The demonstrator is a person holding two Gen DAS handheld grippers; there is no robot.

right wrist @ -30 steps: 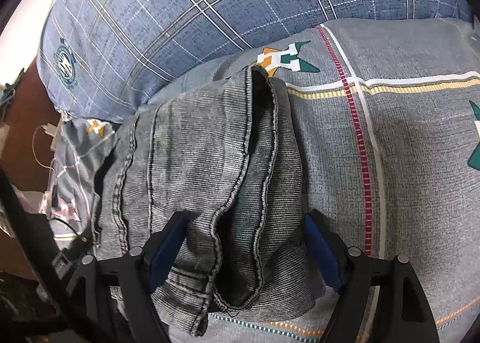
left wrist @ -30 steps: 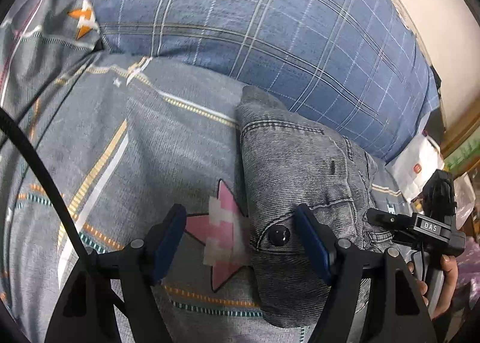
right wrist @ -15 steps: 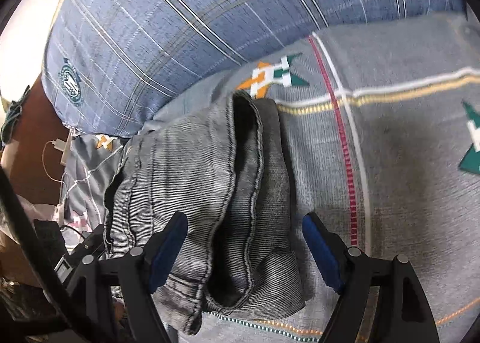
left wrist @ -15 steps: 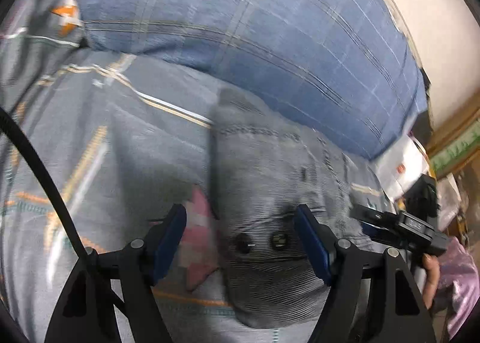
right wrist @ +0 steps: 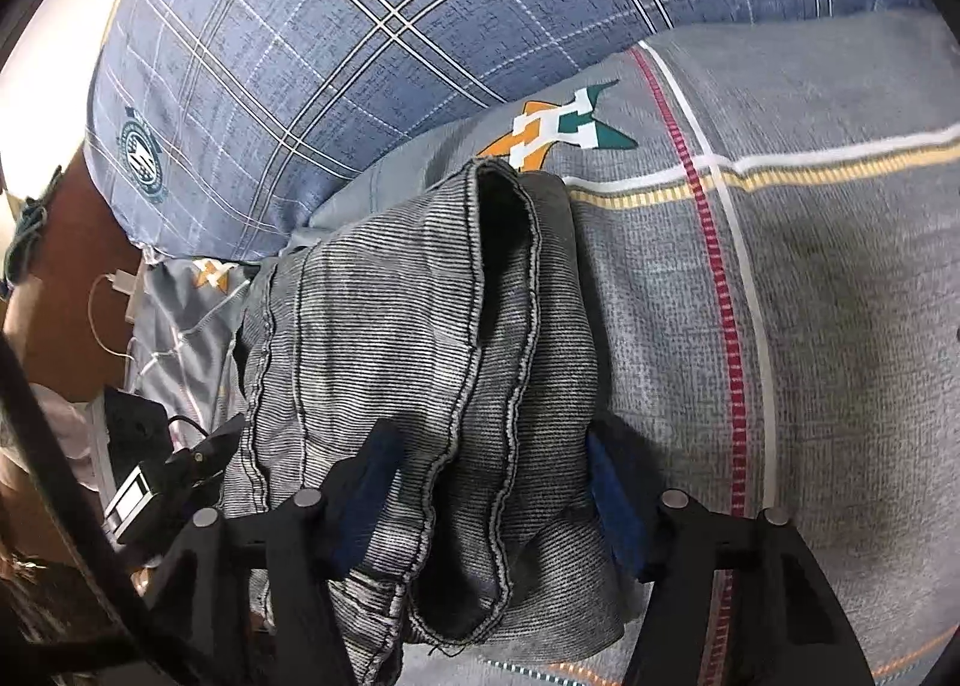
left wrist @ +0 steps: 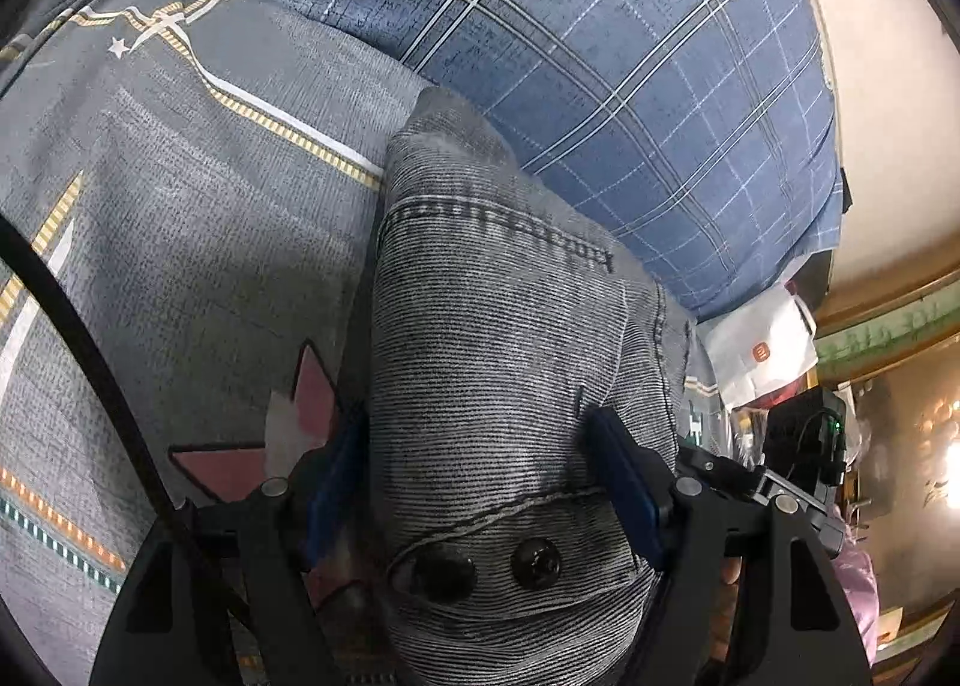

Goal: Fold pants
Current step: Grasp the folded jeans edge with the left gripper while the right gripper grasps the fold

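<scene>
The folded grey denim pants lie on the grey patterned bedsheet. In the left wrist view the waist end with two dark buttons fills the space between my left gripper's fingers; the jaws stand open around the bundle. In the right wrist view the hem end of the pants lies between my right gripper's fingers, also open and straddling the cloth. The right gripper shows at the left view's right edge, and the left gripper shows at the right view's left edge.
A large blue plaid pillow lies behind the pants, touching their far edge; it also shows in the right wrist view. White bags sit beyond the bed's edge. A wooden surface with a cable is left of the bed.
Both grippers have moved forward over the pants, so the bundle now sits deep between each pair of fingers. The jaws have narrowed somewhat around the cloth.
</scene>
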